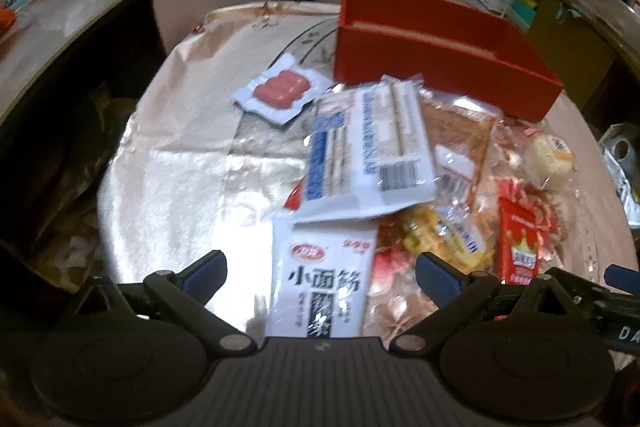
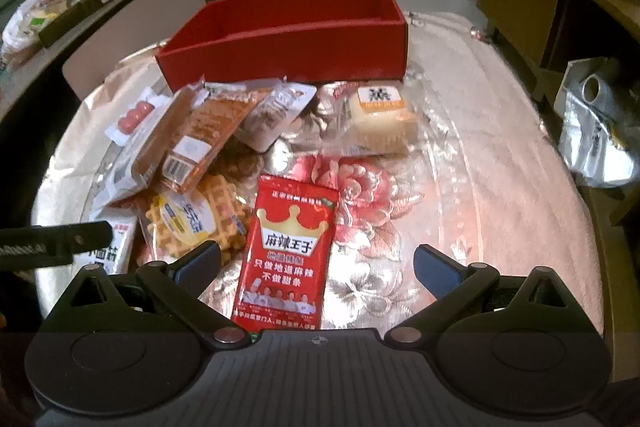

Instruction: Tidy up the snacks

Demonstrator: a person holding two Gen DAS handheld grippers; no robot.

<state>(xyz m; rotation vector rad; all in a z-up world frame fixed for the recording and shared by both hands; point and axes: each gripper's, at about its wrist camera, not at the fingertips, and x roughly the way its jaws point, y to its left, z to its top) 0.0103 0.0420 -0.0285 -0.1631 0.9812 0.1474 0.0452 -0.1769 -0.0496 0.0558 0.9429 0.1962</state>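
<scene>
A round worktop (image 2: 500, 147) under a glossy, crinkled plastic cover printed with pink flowers carries a heap of wrapped snacks. At the far side stands a rectangular red cardboard box (image 2: 288, 39) with smooth matte walls; nothing shows inside it from these views. Just in front of it lie a clear vacuum pack of three pink sausages (image 1: 280, 91), a flat white-and-blue packet of long biscuit sticks (image 1: 360, 151) resting on top of a brown ridged cracker pack (image 1: 460, 131), a grid-patterned yellow waffle in clear film (image 2: 196, 219), and a pale soft cube-shaped cake in clear wrap (image 2: 380, 119). The left tool (image 1: 320, 273) has its blue-padded fingers spread wide, with a white pouch with black characters (image 1: 320, 283) lying flat between them on the worktop. The right tool (image 2: 316, 265) is likewise spread, straddling a shiny red pouch with a gold crown (image 2: 288, 247) that lies flat beside the waffle
</scene>
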